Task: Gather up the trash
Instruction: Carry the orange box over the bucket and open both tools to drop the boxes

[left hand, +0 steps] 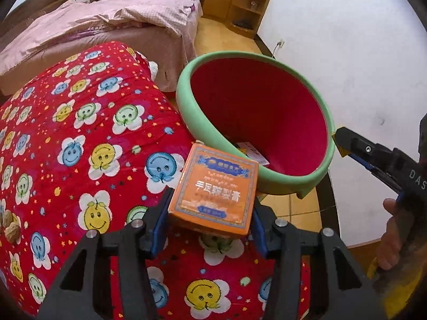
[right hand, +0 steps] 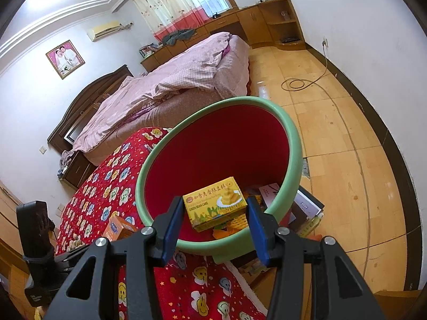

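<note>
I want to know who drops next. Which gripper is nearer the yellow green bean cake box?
Right. The right gripper has the green bean cake box between its fingers over the bin; the left gripper is beside the bin, around an orange box.

Orange carton (left hand: pixel 213 189) with blue-framed label, tilted at the edge of a red patterned quilt, yellow green-bean-cake box (right hand: pixel 216 203) lying askew inside a green-rimmed, red-lined bin (right hand: pixel 293 144) beside it, other wrappers beneath

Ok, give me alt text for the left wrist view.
The left gripper clamps an orange box above a red smiley-print quilt, beside a green-rimmed red bin. The right gripper reaches the bin's far rim.
</note>
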Motion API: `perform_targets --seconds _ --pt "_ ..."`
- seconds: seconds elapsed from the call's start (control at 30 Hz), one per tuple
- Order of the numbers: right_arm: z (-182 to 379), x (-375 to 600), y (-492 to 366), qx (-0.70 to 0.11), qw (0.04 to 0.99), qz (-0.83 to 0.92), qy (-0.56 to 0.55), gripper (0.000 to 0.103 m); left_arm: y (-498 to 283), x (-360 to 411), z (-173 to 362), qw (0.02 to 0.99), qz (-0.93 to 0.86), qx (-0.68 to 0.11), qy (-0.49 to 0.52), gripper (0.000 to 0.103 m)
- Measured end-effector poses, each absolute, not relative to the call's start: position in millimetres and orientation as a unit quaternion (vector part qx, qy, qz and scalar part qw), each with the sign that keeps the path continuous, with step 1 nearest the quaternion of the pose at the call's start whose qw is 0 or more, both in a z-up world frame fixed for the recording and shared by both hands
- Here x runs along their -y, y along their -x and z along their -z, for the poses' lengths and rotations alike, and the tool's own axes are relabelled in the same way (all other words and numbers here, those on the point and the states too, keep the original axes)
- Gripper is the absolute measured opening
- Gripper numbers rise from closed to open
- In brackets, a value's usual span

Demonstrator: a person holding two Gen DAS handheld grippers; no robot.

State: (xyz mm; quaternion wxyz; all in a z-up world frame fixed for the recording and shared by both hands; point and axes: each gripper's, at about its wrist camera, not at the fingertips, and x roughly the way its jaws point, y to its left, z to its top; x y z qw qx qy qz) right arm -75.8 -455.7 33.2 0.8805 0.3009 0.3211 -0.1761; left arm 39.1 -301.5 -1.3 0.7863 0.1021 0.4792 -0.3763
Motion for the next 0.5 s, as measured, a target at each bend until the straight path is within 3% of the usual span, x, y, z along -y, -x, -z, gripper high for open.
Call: perform_targets --seconds 0.5 --pt "-30.1 462.0 68.8 -0.327 0.877 0.186 -0.299 0.05 -63.1 346.5 -22.7 0.807 0.395 -0.424 -0.113 0.052"
